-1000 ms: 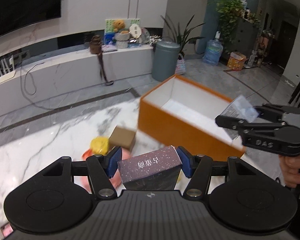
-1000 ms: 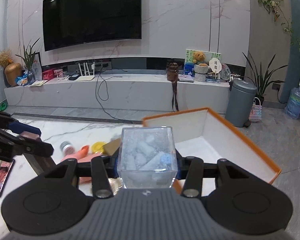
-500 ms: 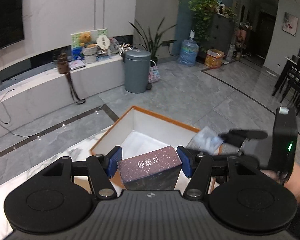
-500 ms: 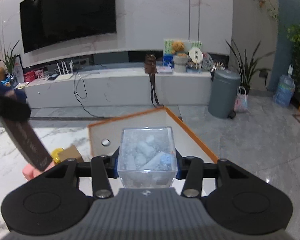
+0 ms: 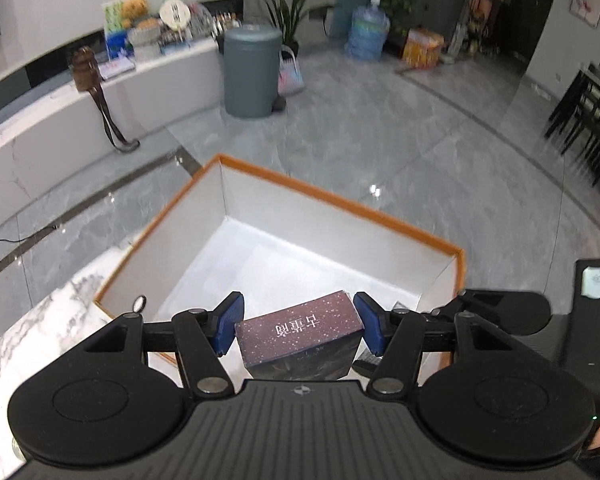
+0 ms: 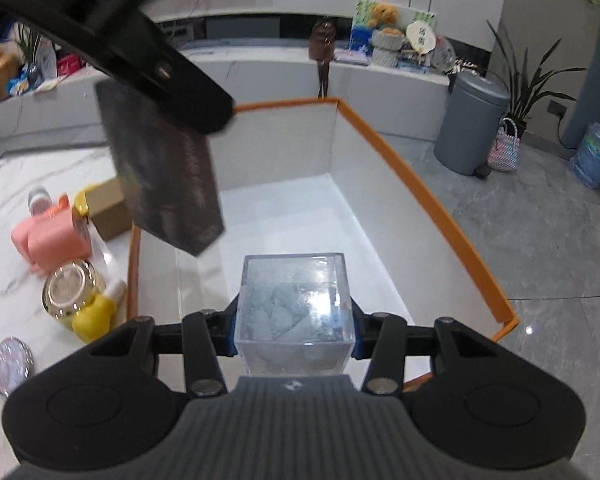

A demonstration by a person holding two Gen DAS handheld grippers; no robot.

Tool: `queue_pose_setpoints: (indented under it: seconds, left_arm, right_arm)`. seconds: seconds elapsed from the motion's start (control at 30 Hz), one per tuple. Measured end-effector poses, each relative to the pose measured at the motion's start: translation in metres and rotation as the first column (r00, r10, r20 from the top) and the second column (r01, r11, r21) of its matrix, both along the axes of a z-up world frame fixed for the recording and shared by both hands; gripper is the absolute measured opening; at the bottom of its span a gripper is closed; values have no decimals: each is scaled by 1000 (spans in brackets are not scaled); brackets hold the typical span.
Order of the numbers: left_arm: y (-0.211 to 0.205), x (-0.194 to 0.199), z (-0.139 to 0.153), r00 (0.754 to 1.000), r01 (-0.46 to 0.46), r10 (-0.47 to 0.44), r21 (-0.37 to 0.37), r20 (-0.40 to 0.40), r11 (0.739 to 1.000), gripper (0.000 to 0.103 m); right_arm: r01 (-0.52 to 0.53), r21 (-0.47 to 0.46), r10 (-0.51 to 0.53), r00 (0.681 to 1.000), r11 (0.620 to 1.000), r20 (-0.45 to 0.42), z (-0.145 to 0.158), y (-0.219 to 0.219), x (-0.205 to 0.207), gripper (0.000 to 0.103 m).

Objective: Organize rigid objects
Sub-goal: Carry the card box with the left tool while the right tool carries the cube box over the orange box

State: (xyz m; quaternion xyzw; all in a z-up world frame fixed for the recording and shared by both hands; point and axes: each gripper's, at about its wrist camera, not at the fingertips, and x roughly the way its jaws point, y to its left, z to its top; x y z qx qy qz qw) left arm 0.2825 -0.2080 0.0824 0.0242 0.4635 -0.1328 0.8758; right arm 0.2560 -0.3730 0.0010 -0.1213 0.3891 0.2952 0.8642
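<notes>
Over the orange box (image 6: 428, 196), your left gripper (image 5: 299, 322) clamps the purple carton (image 5: 300, 330); your right gripper (image 6: 295, 334) clamps the clear cube (image 6: 294, 304).

Both tools clamped, tilted steeply downward

The left tool (image 5: 299, 325) has its blue pads (image 5: 229, 322) pressed against both sides of what it carries. The right tool (image 6: 295, 330) is closed narrower on its load and sits low just beside the left one, whose black finger (image 6: 172, 80) crosses above it.
</notes>
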Motion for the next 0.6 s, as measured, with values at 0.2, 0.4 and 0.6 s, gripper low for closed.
queue_pose_setpoints:
  seconds: [0.2, 0.4, 0.6]
  left_arm:
    - [-12, 19, -26, 995, 47, -43, 46, -91, 998, 69]
    - [-24, 38, -54, 974, 115, -98, 75, -202, 991, 69]
    - [-35, 51, -77, 938, 194, -152, 107, -310, 975, 69]
  right_arm:
    - [-18, -44, 17, 999, 999, -32, -12, 2, 5, 47]
    - [-43, -81, 37, 996, 996, -77, -23, 9, 9, 47]
    - [-66, -86, 58, 994, 994, -95, -24, 12, 16, 47]
